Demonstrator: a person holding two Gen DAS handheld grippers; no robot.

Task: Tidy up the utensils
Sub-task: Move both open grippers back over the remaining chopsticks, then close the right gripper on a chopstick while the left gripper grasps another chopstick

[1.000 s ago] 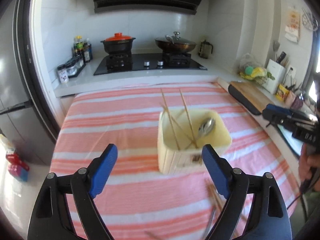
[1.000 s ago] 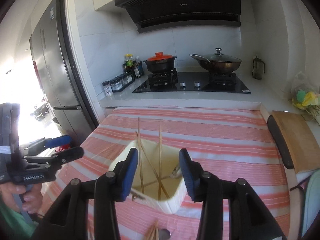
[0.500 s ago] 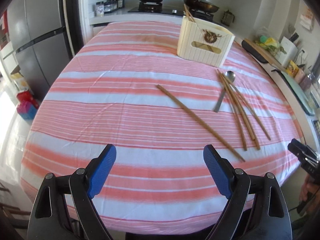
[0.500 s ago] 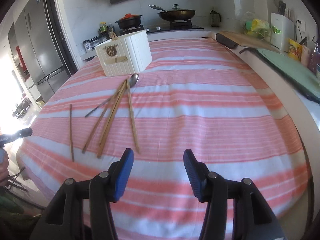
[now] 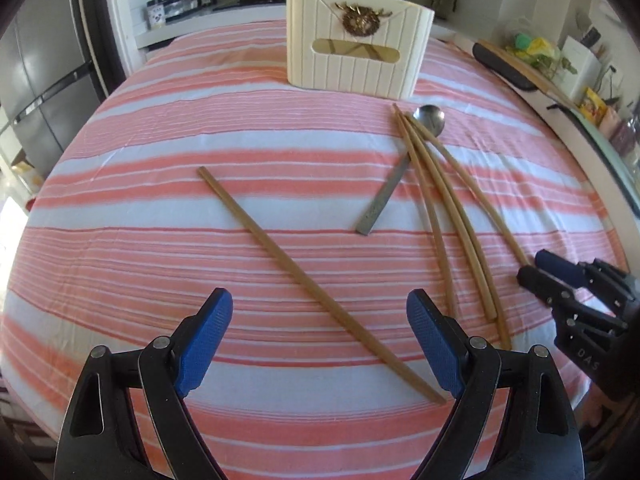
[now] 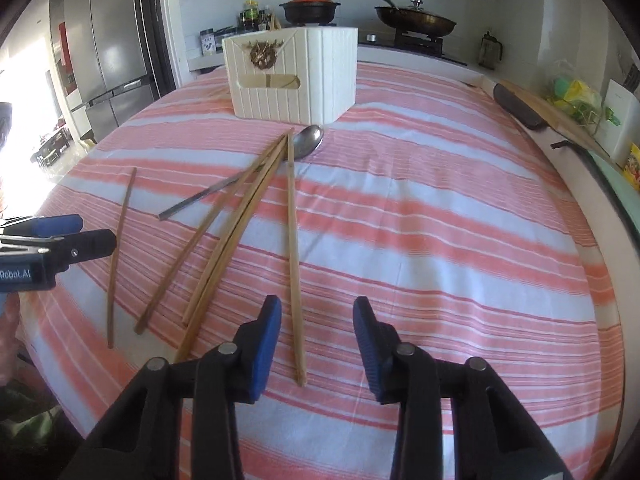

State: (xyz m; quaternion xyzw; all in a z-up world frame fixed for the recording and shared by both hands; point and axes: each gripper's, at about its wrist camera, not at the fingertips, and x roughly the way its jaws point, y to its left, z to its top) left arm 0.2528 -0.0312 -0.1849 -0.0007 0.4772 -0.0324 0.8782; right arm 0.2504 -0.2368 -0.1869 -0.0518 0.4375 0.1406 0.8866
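A cream utensil holder (image 5: pixel 358 42) stands at the far side of the striped table, with chopsticks inside; it also shows in the right wrist view (image 6: pixel 292 74). A metal spoon (image 5: pixel 404 160) and several wooden chopsticks (image 5: pixel 452 216) lie in front of it. One chopstick (image 5: pixel 312 284) lies apart, diagonally. My left gripper (image 5: pixel 320 340) is open and empty, low over the near end of that chopstick. My right gripper (image 6: pixel 318 338) is open and empty, with the near end of a chopstick (image 6: pixel 293 248) between its fingers. The spoon shows there too (image 6: pixel 308 142).
The table wears a pink and white striped cloth (image 5: pixel 160 208). A cutting board (image 6: pixel 552 114) lies on the counter at the right. A stove with a pot (image 6: pixel 310 6) and a pan (image 6: pixel 416 20) stands behind. A fridge (image 6: pixel 112 56) is at the left.
Both grippers have pulled back from above the holder to the table's near edge and lowered toward the loose chopsticks. Both stay open.
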